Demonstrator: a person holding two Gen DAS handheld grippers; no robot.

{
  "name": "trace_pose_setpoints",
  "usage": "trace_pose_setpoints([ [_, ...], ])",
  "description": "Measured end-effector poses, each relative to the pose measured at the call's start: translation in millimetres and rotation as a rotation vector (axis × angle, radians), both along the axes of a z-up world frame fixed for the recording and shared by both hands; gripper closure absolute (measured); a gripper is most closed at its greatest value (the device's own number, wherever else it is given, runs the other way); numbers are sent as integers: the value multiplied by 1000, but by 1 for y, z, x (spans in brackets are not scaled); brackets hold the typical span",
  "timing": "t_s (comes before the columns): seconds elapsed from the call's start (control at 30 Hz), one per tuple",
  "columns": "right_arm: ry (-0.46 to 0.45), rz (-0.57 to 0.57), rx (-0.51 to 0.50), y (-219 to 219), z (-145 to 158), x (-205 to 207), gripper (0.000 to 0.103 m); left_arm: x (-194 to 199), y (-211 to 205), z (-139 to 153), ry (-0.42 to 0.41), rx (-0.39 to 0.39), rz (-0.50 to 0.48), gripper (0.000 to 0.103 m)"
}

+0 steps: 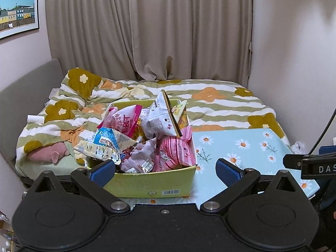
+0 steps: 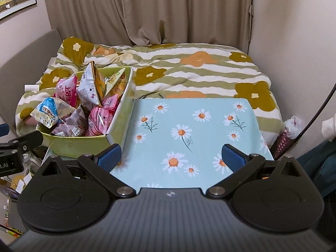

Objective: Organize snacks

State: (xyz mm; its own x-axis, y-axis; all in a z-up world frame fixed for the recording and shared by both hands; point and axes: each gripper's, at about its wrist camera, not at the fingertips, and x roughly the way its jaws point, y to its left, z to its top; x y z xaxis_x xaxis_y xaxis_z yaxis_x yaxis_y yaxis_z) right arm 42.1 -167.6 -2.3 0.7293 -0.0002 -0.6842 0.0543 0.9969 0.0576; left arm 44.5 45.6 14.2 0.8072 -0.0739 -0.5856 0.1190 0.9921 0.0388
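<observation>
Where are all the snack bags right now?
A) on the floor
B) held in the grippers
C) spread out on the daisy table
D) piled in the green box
D: the snack bags sit heaped inside the green box, while the daisy table beside it is bare and both the left gripper and right gripper are open and hold nothing.

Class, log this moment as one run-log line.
left gripper: open, empty | right gripper: open, empty | snack packets: heaped in green box | table: otherwise bare
</observation>
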Motion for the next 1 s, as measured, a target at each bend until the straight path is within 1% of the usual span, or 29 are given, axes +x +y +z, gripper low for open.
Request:
trace_pose_setpoints([
  [0.53, 5, -26, -3, 0, 0, 1, 0, -1, 2, 0, -2, -2, -17, 0],
  [1.0, 6, -26, -1, -1, 0, 2, 0, 3, 2, 1, -5, -1, -14, 0],
])
